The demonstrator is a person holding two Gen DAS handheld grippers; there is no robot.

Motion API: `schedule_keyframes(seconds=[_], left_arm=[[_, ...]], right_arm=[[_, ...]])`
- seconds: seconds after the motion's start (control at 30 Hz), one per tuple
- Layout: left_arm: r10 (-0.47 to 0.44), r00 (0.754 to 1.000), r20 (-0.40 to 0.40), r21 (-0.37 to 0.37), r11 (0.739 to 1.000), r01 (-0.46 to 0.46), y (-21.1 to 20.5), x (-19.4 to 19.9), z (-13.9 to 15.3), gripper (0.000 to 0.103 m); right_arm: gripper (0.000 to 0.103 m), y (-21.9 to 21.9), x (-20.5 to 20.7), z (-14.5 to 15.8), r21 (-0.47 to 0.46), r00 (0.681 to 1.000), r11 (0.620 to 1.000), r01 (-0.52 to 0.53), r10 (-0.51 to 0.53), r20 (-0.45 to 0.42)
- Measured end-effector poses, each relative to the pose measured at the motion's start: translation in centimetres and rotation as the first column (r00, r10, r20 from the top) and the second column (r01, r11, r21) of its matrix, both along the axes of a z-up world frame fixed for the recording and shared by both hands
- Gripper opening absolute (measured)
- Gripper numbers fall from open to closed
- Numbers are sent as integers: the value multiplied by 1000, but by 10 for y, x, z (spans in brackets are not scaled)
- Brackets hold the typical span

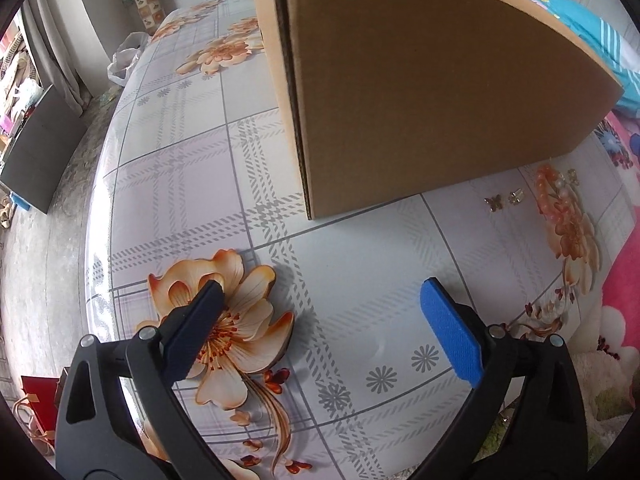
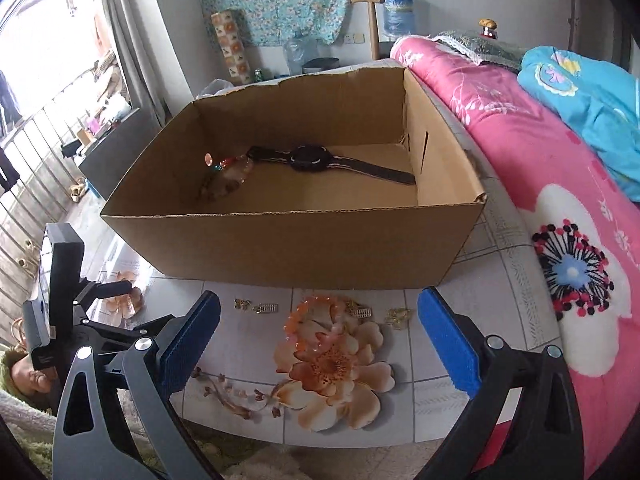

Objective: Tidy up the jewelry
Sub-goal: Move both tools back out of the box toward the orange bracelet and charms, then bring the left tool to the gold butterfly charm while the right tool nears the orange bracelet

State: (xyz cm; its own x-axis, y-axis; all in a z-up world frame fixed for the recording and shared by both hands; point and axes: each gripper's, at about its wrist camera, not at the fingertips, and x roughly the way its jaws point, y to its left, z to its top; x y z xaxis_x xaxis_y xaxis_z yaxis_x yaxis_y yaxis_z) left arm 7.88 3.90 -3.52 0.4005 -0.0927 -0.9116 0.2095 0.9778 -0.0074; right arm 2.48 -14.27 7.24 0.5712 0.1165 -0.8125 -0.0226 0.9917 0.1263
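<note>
An open cardboard box (image 2: 280, 240) stands on the flowered table; it also shows in the left wrist view (image 1: 440, 92). Inside lie a black watch (image 2: 310, 159) and a beaded bracelet (image 2: 226, 178). On the table in front of the box lie an orange bead bracelet (image 2: 304, 312), a butterfly earring (image 2: 242, 304), and small gold pieces (image 2: 265, 308) (image 2: 398, 316). The left wrist view shows the butterfly earring (image 1: 493, 202) and orange beads (image 1: 544, 192). My right gripper (image 2: 320, 336) is open above the jewelry. My left gripper (image 1: 320, 320) is open and empty over the table, left of the box.
A pink flowered blanket (image 2: 560, 200) and blue bedding (image 2: 592, 92) lie to the right of the table. The left gripper's body (image 2: 60, 300) shows at the left of the right wrist view. A dark cabinet (image 1: 36, 152) stands on the floor to the left.
</note>
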Motion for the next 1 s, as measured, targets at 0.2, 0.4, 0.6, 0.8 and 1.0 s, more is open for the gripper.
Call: schedule_keyframes(seconds=[0.2, 0.4, 0.6, 0.8, 1.0], left_arm=[[-4, 1000, 12, -2, 1000, 4, 3, -2, -1, 96], [-12, 999, 38, -2, 1000, 12, 2, -7, 0, 96], [-70, 990, 126, -25, 997, 74, -10, -21, 12, 78], [-160, 970, 181, -106, 978, 181, -27, -31, 28, 57], [-237, 955, 178, -160, 951, 266, -54, -28, 30, 41]], right_arm=[[77, 12, 29, -13, 150, 996, 988, -23, 36, -81], [47, 19, 49, -25, 285, 985, 958, -19, 67, -159], [37, 14, 51, -29, 348, 985, 937, 28, 33, -167], [36, 11, 52, -32, 387, 994, 922, 28, 15, -107], [34, 7, 43, -36, 400, 999, 916, -11, 31, -44]])
